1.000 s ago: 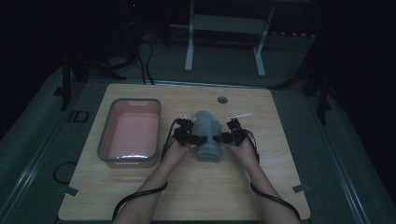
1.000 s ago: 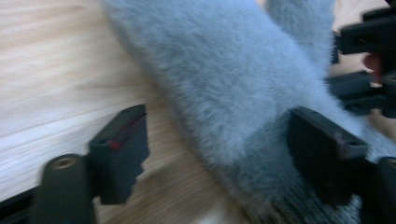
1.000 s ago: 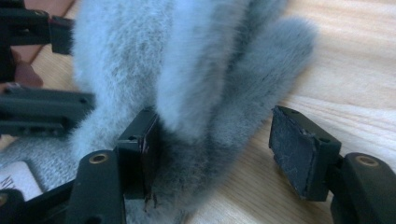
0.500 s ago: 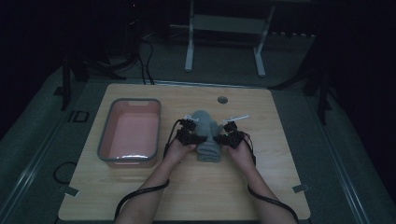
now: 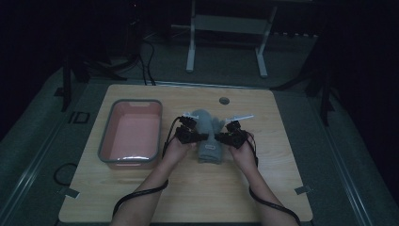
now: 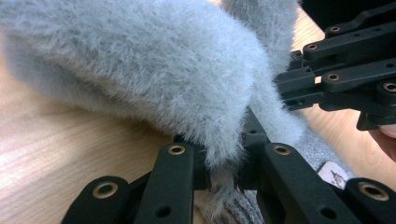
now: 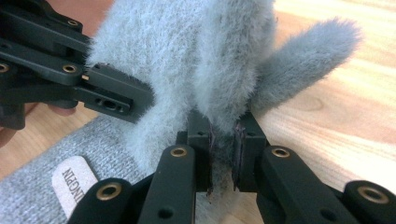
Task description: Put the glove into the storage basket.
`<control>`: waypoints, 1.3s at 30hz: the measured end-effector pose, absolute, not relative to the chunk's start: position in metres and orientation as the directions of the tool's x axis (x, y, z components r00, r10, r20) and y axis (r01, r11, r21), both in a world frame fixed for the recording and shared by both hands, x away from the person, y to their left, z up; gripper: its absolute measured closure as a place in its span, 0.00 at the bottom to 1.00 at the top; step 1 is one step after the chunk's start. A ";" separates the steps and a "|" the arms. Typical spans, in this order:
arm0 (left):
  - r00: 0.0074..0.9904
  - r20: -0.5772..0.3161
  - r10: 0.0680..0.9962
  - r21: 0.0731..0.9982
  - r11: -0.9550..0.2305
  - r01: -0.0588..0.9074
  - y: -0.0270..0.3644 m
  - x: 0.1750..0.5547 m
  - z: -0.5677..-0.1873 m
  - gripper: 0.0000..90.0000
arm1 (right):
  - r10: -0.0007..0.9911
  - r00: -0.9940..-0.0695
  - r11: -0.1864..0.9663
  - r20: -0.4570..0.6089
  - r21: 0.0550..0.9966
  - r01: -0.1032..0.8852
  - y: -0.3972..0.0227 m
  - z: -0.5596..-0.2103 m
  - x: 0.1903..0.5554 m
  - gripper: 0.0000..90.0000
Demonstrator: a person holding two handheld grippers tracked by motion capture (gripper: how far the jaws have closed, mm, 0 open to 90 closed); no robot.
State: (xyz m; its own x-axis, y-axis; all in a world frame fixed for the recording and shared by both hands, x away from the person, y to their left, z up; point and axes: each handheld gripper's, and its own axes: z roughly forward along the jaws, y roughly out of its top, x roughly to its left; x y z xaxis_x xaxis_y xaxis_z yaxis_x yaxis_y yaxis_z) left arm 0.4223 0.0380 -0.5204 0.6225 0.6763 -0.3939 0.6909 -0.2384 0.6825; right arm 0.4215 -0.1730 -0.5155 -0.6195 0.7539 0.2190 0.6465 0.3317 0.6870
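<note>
A grey fuzzy mitten with a knit cuff and a small white label lies mid-table on the wooden table. My left gripper pinches its fluffy edge from the left. In the left gripper view its jaws have just been closing and now clamp the fur. My right gripper bites the same edge from the right. Its jaws have also just been closing, with fur squeezed between the pads. The mitten's thumb sticks out to the side. Each gripper view also shows the other gripper's fingers against the mitten.
A pink tray with a grey rim stands left of the mitten, and nothing lies in it. A round hole sits near the table's far edge. A white stand is on the floor beyond the table. Cables trail back along both forearms.
Both grippers have moved in toward each other and closed on the mitten's near edge. The hands have risen slightly, bunching the mitten up between them.
</note>
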 end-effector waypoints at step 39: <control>0.665 -0.301 0.683 0.733 -0.280 0.620 0.129 0.404 -0.416 0.89 | 0.687 -0.705 0.353 0.179 0.765 0.538 -0.091 -0.415 0.406 0.90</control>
